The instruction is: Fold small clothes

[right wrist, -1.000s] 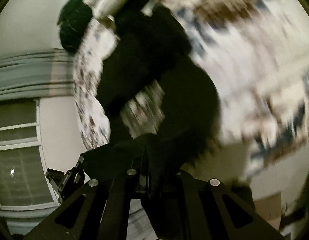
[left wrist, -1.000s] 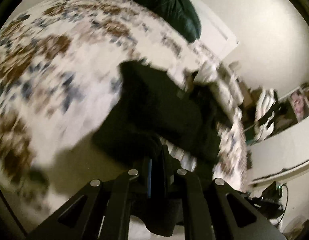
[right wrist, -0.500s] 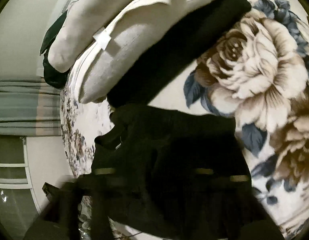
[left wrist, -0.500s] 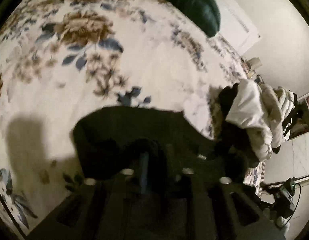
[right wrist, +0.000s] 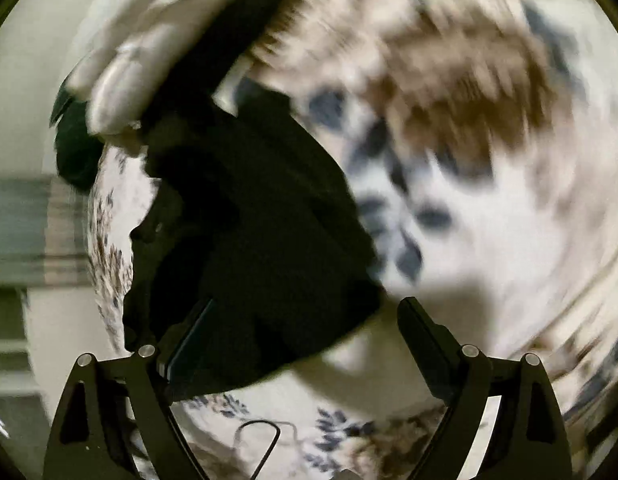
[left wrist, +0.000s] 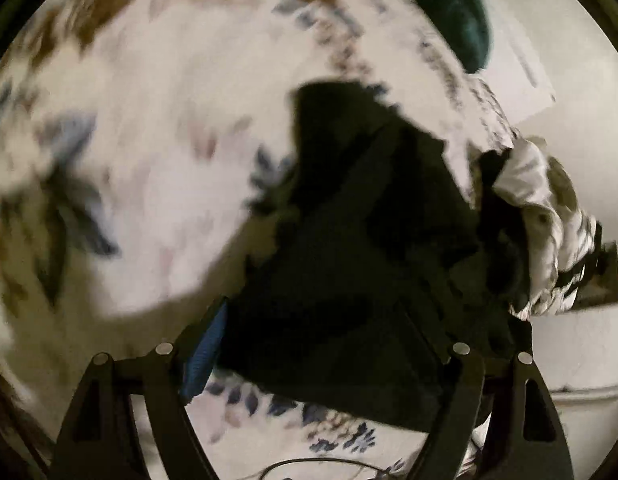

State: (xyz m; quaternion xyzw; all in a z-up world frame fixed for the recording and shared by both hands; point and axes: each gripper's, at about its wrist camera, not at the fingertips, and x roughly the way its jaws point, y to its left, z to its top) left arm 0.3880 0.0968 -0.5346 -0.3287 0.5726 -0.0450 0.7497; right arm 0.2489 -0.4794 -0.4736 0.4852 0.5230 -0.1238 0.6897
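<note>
A small black garment (left wrist: 349, 240) lies folded on the floral bedspread (left wrist: 149, 140). In the left wrist view my left gripper (left wrist: 321, 320) is open, its fingers spread on either side above the garment. In the right wrist view the same black garment (right wrist: 253, 240) lies to the left, and my right gripper (right wrist: 305, 320) is open above its lower edge. Both views are motion blurred. Neither gripper holds anything.
A pile of white and dark clothes (left wrist: 541, 216) lies just beyond the garment; it also shows in the right wrist view (right wrist: 157, 60). A dark green pillow (left wrist: 449, 8) sits at the far end of the bed. A thin cable (right wrist: 261, 440) runs below the right gripper.
Both grippers were shut on the black garment, laid it down on the bedspread, then opened and pulled back from it. The garment now rests flat.
</note>
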